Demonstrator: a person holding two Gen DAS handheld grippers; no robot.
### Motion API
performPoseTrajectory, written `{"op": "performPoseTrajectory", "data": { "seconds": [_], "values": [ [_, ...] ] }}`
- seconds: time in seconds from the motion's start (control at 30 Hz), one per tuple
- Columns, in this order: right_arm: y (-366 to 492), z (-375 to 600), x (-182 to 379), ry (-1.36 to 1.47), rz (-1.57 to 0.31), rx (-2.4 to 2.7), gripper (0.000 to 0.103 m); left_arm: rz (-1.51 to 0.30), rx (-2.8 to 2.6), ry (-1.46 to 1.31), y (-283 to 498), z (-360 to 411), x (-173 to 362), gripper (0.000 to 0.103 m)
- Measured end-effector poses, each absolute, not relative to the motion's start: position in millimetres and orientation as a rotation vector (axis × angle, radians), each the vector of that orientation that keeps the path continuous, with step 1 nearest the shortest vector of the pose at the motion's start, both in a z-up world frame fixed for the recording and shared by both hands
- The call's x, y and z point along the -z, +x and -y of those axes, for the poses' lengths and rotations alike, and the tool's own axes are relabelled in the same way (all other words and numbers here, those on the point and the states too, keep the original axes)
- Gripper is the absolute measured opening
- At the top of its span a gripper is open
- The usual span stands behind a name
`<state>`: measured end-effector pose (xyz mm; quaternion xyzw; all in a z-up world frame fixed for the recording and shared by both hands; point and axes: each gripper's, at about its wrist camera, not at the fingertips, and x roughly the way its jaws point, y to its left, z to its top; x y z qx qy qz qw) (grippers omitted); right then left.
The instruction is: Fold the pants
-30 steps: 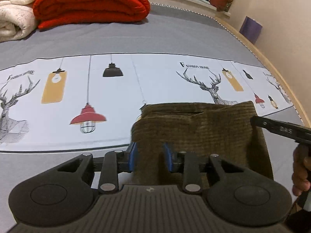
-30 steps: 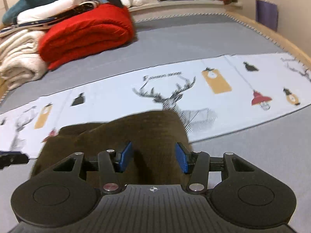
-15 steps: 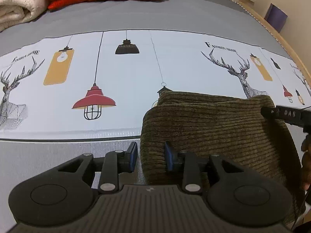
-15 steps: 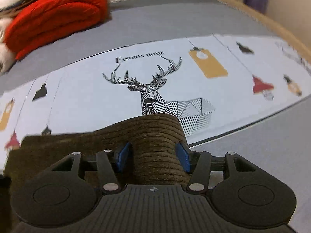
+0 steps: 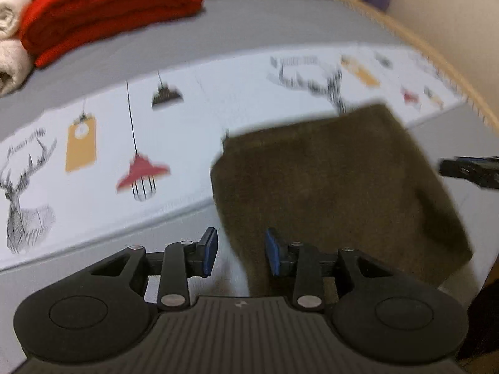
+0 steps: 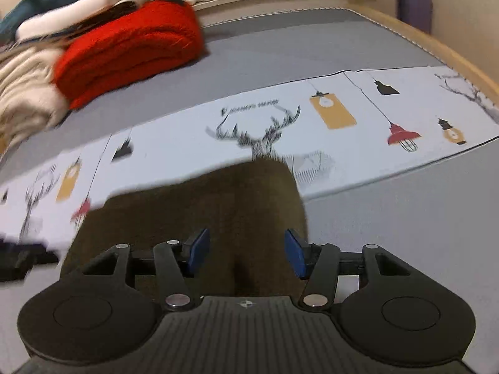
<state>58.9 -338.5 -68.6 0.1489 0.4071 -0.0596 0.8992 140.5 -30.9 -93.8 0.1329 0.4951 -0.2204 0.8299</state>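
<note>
— Corduroy-brown pants (image 5: 336,187) lie folded into a compact block on the bed (image 6: 405,224); half a second ago both sets of fingers pinched them.

— And now?

— Left hand-held gripper (image 5: 239,254) and right hand-held gripper (image 6: 246,252) have both released and drawn back, so the fold looks finished.

— Any writing?

— Farther off, lettering above the printed deer (image 6: 265,134) is too blurred to read.

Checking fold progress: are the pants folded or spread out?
Folded. The pants lie as a compact brown rectangle on the bed sheet; no legs extend.
</note>
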Motion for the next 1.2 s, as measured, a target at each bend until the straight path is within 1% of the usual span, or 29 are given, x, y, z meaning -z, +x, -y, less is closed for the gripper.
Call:
{"op": "performPoseTrajectory", "data": {
  "seconds": [0.07, 0.1, 0.13, 0.17, 0.27, 0.3, 0.33, 0.37, 0.43, 0.47, 0.5, 0.53, 0.57, 0.6, 0.63, 0.67, 0.73, 0.8, 0.9, 0.97, 1.0, 1.07, 1.2],
  "values": [
    [39, 333, 80, 0.253, -0.908, 0.138, 0.058, -1.094, 0.429, 0.317, 139, 31, 112, 0.040],
    [32, 330, 94, 0.209, -0.971, 0.154, 0.058, -1.101, 0.398, 0.326, 138, 32, 116, 0.040],
    [29, 330, 110, 0.174, -1.054, 0.169, 0.061, -1.099, 0.387, 0.324, 136, 34, 114, 0.040],
    [22, 333, 124, 0.192, -1.095, 0.170, 0.066, -1.088, 0.375, 0.325, 133, 36, 108, 0.039],
    [12, 348, 120, 0.317, -1.065, 0.210, 0.066, -0.999, 0.378, 0.324, 115, 44, 79, 0.041],
    [10, 349, 115, 0.312, -1.057, 0.212, 0.066, -0.972, 0.388, 0.314, 109, 45, 70, 0.045],
    [6, 348, 111, 0.289, -1.051, 0.216, 0.066, -0.950, 0.398, 0.308, 104, 46, 62, 0.052],
    [3, 347, 106, 0.274, -1.048, 0.221, 0.065, -0.931, 0.403, 0.305, 98, 47, 53, 0.056],
    [-7, 348, 89, 0.290, -1.020, 0.224, 0.064, -0.890, 0.381, 0.291, 86, 43, 32, 0.072],
    [-11, 349, 80, 0.309, -0.997, 0.222, 0.064, -0.869, 0.363, 0.281, 83, 43, 20, 0.076],
    [-17, 350, 66, 0.330, -0.961, 0.214, 0.065, -0.838, 0.344, 0.258, 77, 41, 7, 0.084],
    [-23, 349, 52, 0.341, -0.921, 0.203, 0.068, -0.806, 0.331, 0.226, 69, 38, -7, 0.086],
    [-29, 347, 36, 0.341, -0.879, 0.190, 0.075, -0.781, 0.325, 0.202, 61, 36, -18, 0.086],
    [-34, 344, 20, 0.333, -0.833, 0.175, 0.080, -0.746, 0.317, 0.180, 49, 34, -30, 0.088],
    [-39, 341, 6, 0.321, -0.791, 0.161, 0.091, -0.720, 0.306, 0.172, 42, 33, -39, 0.094],
    [-45, 338, -6, 0.307, -0.752, 0.148, 0.097, -0.682, 0.285, 0.161, 28, 34, -48, 0.096],
    [-54, 331, -24, 0.279, -0.690, 0.121, 0.098, -0.638, 0.271, 0.144, 4, 38, -59, 0.098],
    [-62, 324, -32, 0.252, -0.652, 0.089, 0.100, -0.636, 0.272, 0.119, -16, 45, -60, 0.102],
    [-73, 312, -22, 0.190, -0.615, 0.064, 0.102, -0.673, 0.283, 0.077, -33, 52, -42, 0.102],
    [-69, 308, -4, 0.189, -0.673, 0.083, 0.100, -0.714, 0.284, 0.082, -34, 56, -19, 0.102],
    [-66, 306, 0, 0.216, -0.712, 0.100, 0.100, -0.777, 0.283, 0.097, -30, 59, -7, 0.102],
    [-60, 310, 8, 0.290, -0.755, 0.134, 0.100, -0.844, 0.279, 0.068, -21, 60, 2, 0.102],
    [-52, 304, 16, 0.246, -0.793, 0.165, 0.100, -0.821, 0.217, 0.120, -11, 61, 7, 0.102]
  ]
}}
